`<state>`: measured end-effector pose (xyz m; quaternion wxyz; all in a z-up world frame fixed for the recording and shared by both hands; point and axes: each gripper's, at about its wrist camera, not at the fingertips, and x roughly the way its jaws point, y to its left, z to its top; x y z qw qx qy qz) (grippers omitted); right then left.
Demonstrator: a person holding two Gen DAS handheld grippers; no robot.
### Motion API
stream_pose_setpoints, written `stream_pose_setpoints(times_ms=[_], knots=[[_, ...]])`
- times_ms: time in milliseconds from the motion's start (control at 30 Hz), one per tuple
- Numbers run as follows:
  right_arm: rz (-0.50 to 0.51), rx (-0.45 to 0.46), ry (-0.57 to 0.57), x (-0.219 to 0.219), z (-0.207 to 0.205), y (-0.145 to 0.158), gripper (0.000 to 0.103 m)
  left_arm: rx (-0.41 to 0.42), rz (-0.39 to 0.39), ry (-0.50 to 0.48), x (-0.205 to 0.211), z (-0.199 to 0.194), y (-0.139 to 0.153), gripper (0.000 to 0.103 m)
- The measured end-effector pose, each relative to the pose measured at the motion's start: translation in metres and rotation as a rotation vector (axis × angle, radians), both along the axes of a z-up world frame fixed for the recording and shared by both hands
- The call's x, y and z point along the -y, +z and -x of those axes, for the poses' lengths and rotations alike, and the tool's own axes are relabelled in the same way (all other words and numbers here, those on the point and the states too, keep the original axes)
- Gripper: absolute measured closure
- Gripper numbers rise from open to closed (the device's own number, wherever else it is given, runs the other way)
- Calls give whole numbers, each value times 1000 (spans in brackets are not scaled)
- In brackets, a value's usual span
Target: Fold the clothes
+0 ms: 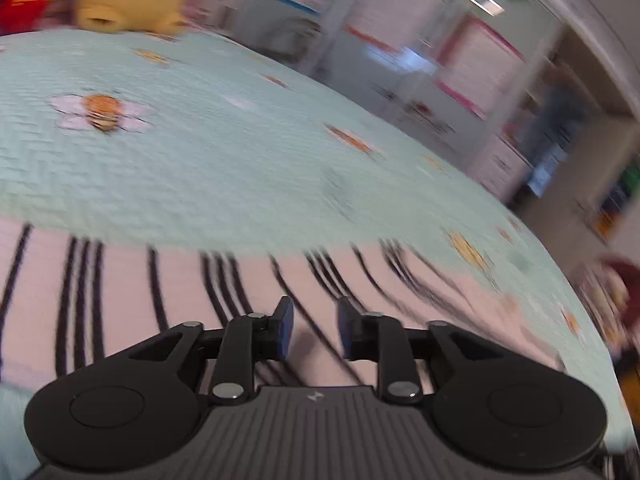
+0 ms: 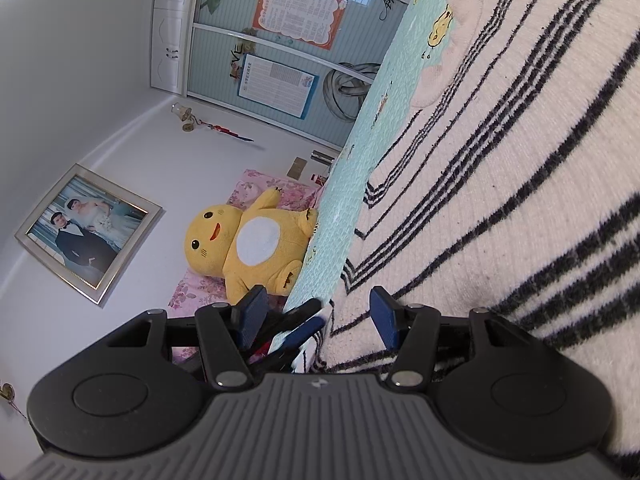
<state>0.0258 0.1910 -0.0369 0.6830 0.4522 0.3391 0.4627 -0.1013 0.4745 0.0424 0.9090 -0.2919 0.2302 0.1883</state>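
Right gripper (image 2: 318,316), jaws apart, at near edge of striped sweater (image 2: 500,184) on green bedspread (image 2: 372,120). Yellow plush toy (image 2: 248,244) far left; framed photo (image 2: 88,232) on wall.

The sweater (image 2: 500,184) lies spread on my bed (image 1: 240,160). The plush toy (image 2: 248,248) sits at the bed's far end. My left tool (image 1: 314,330) hangs above the sweater.

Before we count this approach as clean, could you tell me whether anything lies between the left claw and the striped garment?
Nothing visible does. The left claw is open directly over the striped garment on the bedspread, with only bare fabric showing between its pads.
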Motion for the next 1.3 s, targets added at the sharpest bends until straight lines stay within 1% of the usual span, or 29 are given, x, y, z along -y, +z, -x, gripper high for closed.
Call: stream_pose_setpoints(times_ms=[33,67,100,133,167,233,367,433,500,533,633,667,700,733,767,800,833,867,967,1000,1033,1067,1100,1133,1200,1233,1267,1300], knots=[[1,0,0,0,0,0,46,-38,-1,-7,2,3,-9,67],[1,1,0,0,0,1,46,-78,-3,-12,4,5,-18,73],[2,1,1,0,0,1,46,-54,-15,3,4,14,-22,76],[2,2,2,0,0,1,46,-47,16,35,3,23,-20,81],[-1,2,3,0,0,0,46,-41,50,69,2,32,-18,81],[-17,-1,6,2,0,-1,46,-4,138,120,6,56,-9,81],[-61,-14,7,5,-1,-5,46,-10,165,74,37,94,2,62],[-82,-38,8,9,1,-6,46,-50,170,40,48,101,-4,61],[-59,-93,14,21,13,1,46,-46,212,3,52,100,-12,61],[-42,-109,10,33,22,7,45,-35,232,-16,53,99,-16,59],[12,-91,-37,90,55,29,45,-1,260,-33,47,84,-27,58],[37,-74,-70,113,64,36,43,12,269,-36,44,79,-30,58],[73,-43,-126,142,69,44,41,21,295,-32,40,75,-34,58],[119,-14,-189,171,72,50,37,35,328,-31,37,73,-36,58],[165,6,-230,189,70,54,33,50,361,-29,34,72,-39,58],[189,14,-228,193,63,52,31,65,394,-28,31,70,-42,58],[213,22,-225,196,56,51,27,74,398,-36,31,70,-43,59],[238,30,-223,199,49,50,26,82,399,-45,32,70,-44,59],[311,55,-215,210,29,46,30,87,377,-85,36,63,-45,65],[335,63,-212,213,22,44,30,87,374,-98,37,60,-46,69],[359,71,-210,217,15,43,30,80,379,-108,38,56,-48,82],[383,79,-207,220,8,42,31,72,384,-118,39,53,-50,91],[408,87,-204,224,1,40,31,64,389,-128,40,49,-52,94],[432,95,-201,227,-6,39,36,59,375,-132,41,48,-51,96],[442,84,-193,230,-15,37,50,38,327,-138,44,47,-48,96],[442,61,-185,232,-19,35,77,22,294,-141,45,47,-45,95],[456,36,-177,235,-22,31,98,5,253,-133,44,48,-42,95],[468,34,-178,241,-22,29,99,-12,210,-124,43,50,-38,95]])
